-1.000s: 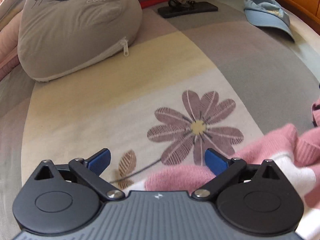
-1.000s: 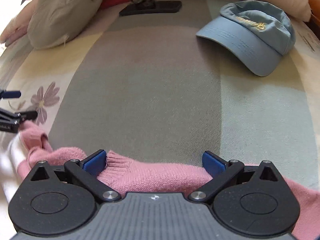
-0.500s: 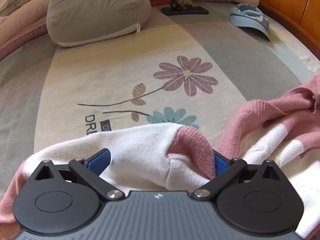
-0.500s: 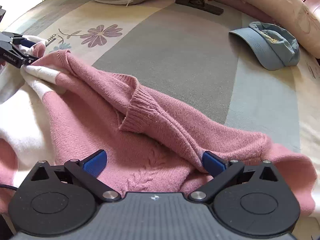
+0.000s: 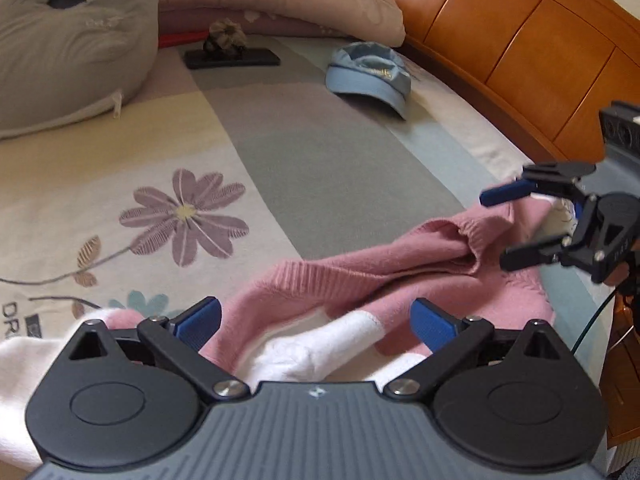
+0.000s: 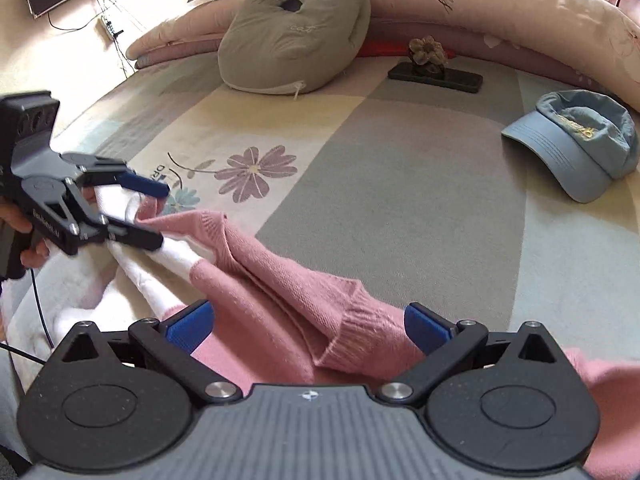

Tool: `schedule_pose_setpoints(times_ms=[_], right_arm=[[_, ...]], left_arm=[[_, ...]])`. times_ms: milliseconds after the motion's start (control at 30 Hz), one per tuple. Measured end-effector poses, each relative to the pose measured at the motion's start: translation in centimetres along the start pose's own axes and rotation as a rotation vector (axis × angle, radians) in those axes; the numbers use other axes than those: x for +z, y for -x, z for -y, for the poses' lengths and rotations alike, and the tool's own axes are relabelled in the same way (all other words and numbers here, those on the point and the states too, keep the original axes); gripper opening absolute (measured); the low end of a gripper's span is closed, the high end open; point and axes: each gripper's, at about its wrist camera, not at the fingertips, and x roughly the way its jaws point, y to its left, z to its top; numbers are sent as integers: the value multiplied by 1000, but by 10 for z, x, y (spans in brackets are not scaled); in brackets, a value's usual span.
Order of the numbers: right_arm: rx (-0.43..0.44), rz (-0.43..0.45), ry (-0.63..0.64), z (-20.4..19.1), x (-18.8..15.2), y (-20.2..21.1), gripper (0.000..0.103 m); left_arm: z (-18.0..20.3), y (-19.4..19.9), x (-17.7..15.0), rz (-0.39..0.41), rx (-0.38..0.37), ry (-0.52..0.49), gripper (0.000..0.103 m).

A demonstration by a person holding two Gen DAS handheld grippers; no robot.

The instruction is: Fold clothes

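Pink-and-white knit sweater (image 6: 280, 280) lies bunched and stretched across the near edge of the bed (image 6: 400, 184), not flat, not folded. Left gripper (image 6: 156, 216) jaws spread, fabric between them but not pinched; right gripper (image 5: 496, 228) also released, fingers wide over the ribbed cuff (image 6: 352, 336). Judging from this: each should bite a single clean edge, not a doubled fold, then pull apart evenly to flatten before creasing; loose knit will sag and twist. Nearby: blue cap (image 6: 576, 140) on the right, grey cushion (image 6: 296, 36), phone (image 6: 436, 76) at the far side, all well apart, middle of the bedspread free for laying out
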Motion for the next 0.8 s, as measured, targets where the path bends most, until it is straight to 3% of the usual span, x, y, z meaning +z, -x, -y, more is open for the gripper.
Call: schedule_pose_setpoints(times_ms=[33, 300, 400, 667, 800], right_arm=[[13, 8, -4, 2, 5, -1, 103], [188, -14, -93, 5, 33, -41, 102], [261, -32, -132, 6, 42, -59, 95], [452, -79, -234, 6, 67, -107, 93], [486, -136, -254, -12, 68, -138, 93]], left_arm=[[-3, -7, -6, -32, -2, 19, 100], [-8, 12, -35, -28, -37, -30, 100], [-7, 18, -38, -6, -30, -36, 100], [-23, 66, -42, 97, 37, 25, 100], [-33, 76, -49, 106, 71, 63, 100]])
